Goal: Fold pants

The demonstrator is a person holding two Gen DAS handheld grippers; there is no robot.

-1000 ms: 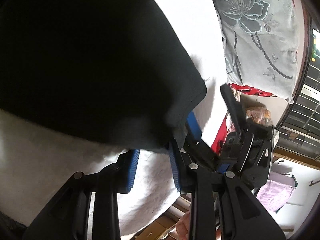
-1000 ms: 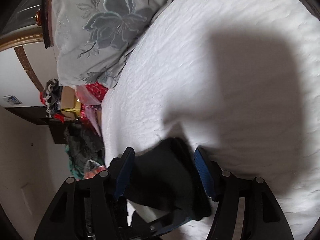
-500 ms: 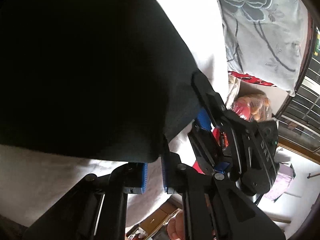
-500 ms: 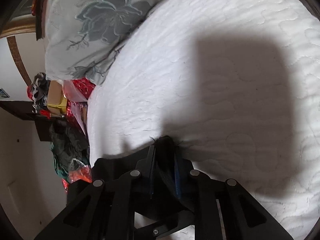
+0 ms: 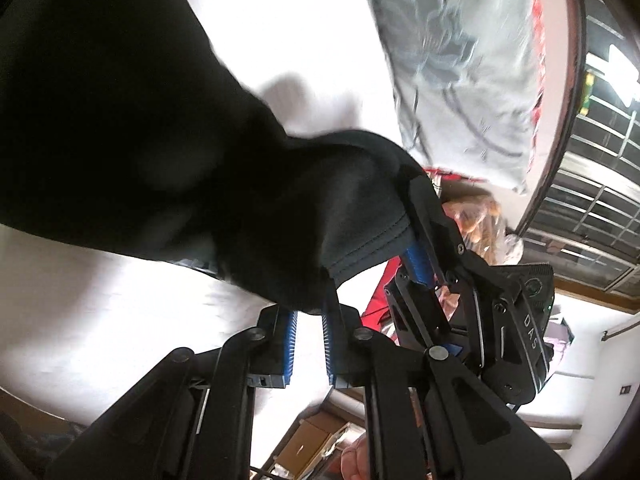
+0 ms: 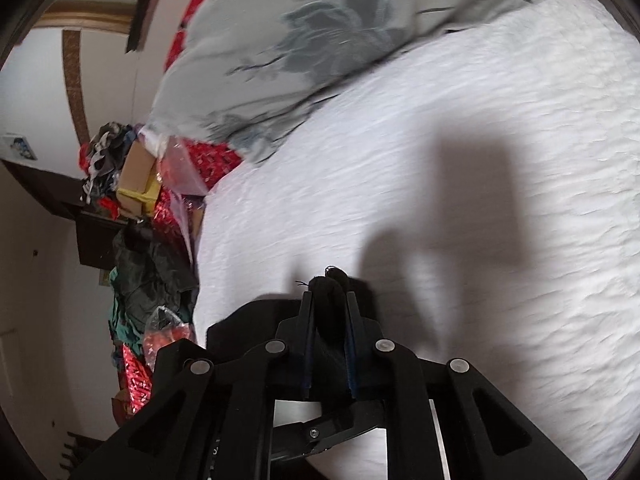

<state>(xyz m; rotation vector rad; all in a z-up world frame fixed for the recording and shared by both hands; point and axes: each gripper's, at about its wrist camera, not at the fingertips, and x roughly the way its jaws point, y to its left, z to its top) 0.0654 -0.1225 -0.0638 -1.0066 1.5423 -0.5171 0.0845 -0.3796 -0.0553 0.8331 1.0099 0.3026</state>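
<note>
Visibly, both left tongs (image 5: 308,320) and right tongs (image 6: 329,312), whose housing reads "DAS", pinch the black pants (image 5: 120,128).

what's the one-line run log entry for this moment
task: fold pants | left hand-held gripper: shut on black pants | right hand-held gripper: shut on black pants | pants edge lifted over white bed cover

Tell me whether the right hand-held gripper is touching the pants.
Touching. The right wrist view shows the right hand-held gripper shut on a bunched fold of pants.
</note>
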